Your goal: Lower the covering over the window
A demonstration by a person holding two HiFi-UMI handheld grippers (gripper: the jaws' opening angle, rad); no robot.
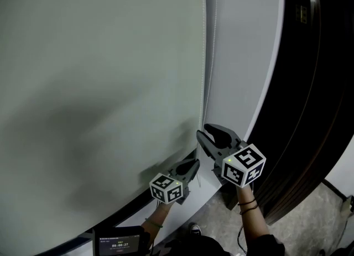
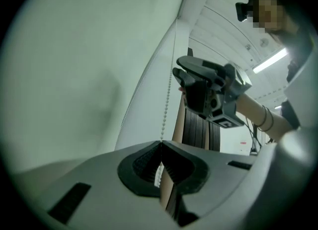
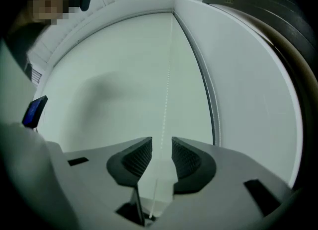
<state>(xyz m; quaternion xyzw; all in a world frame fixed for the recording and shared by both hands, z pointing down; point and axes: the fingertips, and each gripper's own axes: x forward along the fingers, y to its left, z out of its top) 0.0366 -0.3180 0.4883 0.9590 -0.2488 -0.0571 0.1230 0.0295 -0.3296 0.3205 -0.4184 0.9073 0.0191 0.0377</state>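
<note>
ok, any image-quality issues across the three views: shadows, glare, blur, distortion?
Head view: a broad soft shadow falls across the roller blind, and straight edges are bowed by the lens. Left gripper view: dark round vignette, ceiling light strip blown out, bead chain still readable. Right gripper view: same vignette, with the chain faint and washed out against the blind.

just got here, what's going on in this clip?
A person with a gripper in each hand is working the bead chain at the right edge of a pale roller blind. The left gripper is shut on the chain. The right gripper, higher up, is open and lined up with the chain but not pinching it. The blind fills most of the head view.
</note>
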